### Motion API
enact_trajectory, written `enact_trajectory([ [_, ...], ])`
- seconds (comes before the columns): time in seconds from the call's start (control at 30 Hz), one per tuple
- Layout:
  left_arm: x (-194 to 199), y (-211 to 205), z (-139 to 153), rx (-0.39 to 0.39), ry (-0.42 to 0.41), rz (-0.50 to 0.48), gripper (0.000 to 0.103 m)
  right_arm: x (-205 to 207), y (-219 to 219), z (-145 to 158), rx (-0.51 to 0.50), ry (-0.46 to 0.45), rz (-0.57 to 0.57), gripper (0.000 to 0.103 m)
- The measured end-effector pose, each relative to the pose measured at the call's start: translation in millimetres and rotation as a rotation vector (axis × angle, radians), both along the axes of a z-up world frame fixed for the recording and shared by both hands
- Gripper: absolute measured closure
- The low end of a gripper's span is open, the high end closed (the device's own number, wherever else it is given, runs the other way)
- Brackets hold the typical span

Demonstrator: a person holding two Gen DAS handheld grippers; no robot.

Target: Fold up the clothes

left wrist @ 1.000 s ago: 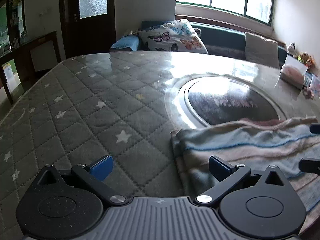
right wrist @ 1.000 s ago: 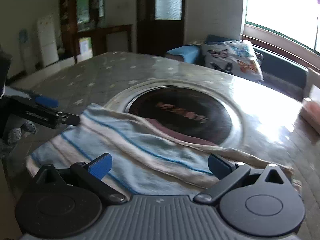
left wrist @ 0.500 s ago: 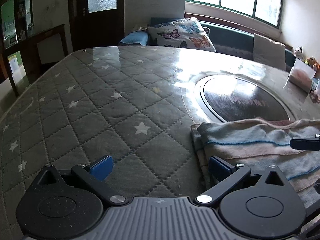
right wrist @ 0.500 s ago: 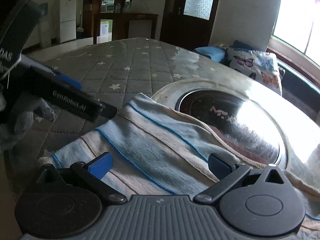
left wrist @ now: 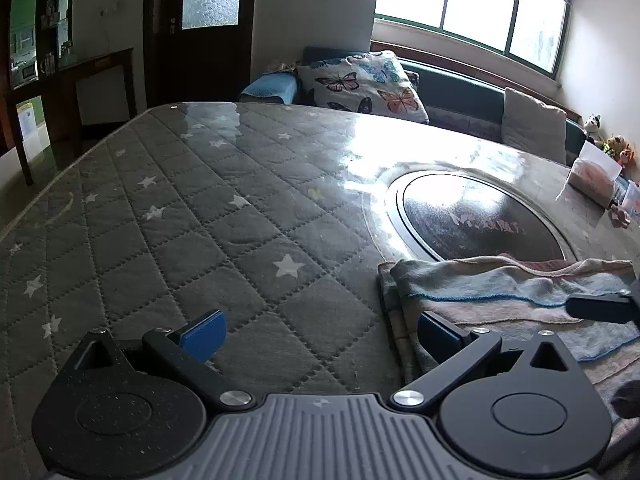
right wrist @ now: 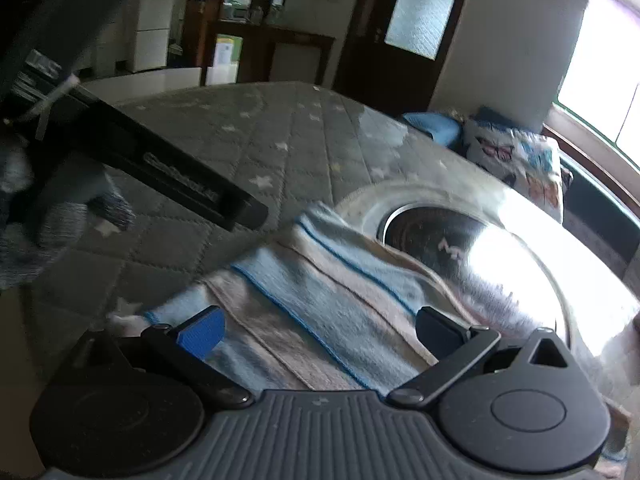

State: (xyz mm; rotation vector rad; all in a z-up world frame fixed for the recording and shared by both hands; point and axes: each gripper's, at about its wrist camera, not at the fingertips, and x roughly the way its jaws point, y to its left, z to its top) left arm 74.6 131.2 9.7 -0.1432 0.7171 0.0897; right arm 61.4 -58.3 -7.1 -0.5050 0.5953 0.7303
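Note:
A folded striped cloth [left wrist: 500,296] in pale blue, beige and pink lies near the table's front edge, its far edge over the round dark inset. In the right wrist view the cloth [right wrist: 320,288] fills the middle. My left gripper [left wrist: 320,332] is open and empty, low over the quilted cover just left of the cloth's left edge. My right gripper [right wrist: 316,328] is open and empty, directly above the cloth. A finger of the right gripper [left wrist: 600,308] shows over the cloth at the right. The left gripper's arm [right wrist: 168,176] crosses the left of the right wrist view.
The table has a grey quilted star cover [left wrist: 180,220] under glossy film and a round dark inset [left wrist: 480,220]. A tissue pack [left wrist: 596,180] and small toys sit at the far right. A bench with a butterfly pillow [left wrist: 360,84] stands behind.
The left gripper has drawn left, off the cloth, which now sits further right in its view. The right gripper has swung left and tilted over the cloth. Both stay open.

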Motion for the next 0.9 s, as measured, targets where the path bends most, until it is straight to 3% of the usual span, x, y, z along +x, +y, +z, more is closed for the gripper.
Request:
enact_trajectory([
  [0.13, -1, 3, 1, -0.029, 0.002, 0.007, 0.0, -21, 1, 10, -0.002, 0.014, 0.093, 0.004],
  [0.3, -5, 3, -1, -0.074, 0.009, 0.009, 0.0, -48, 14, 13, -0.029, 0.04, 0.213, 0.021],
  [0.47, -11, 3, -2, -0.134, 0.018, 0.009, 0.0, -59, 20, 10, -0.038, 0.058, 0.247, 0.058],
  [0.53, -13, 2, -2, -0.163, 0.023, 0.006, 0.001, -58, 17, 13, -0.021, 0.073, 0.24, 0.065],
  [0.57, -13, 2, -2, -0.178, 0.026, 0.005, 0.001, -57, 16, 15, -0.012, 0.081, 0.236, 0.075],
  [0.67, -14, 1, -2, -0.229, 0.039, 0.006, 0.004, -56, 13, 20, 0.014, 0.103, 0.225, 0.091],
  [0.9, -11, -4, -3, -0.387, 0.079, 0.003, 0.015, -48, -3, 38, 0.106, 0.168, 0.194, 0.095],
])
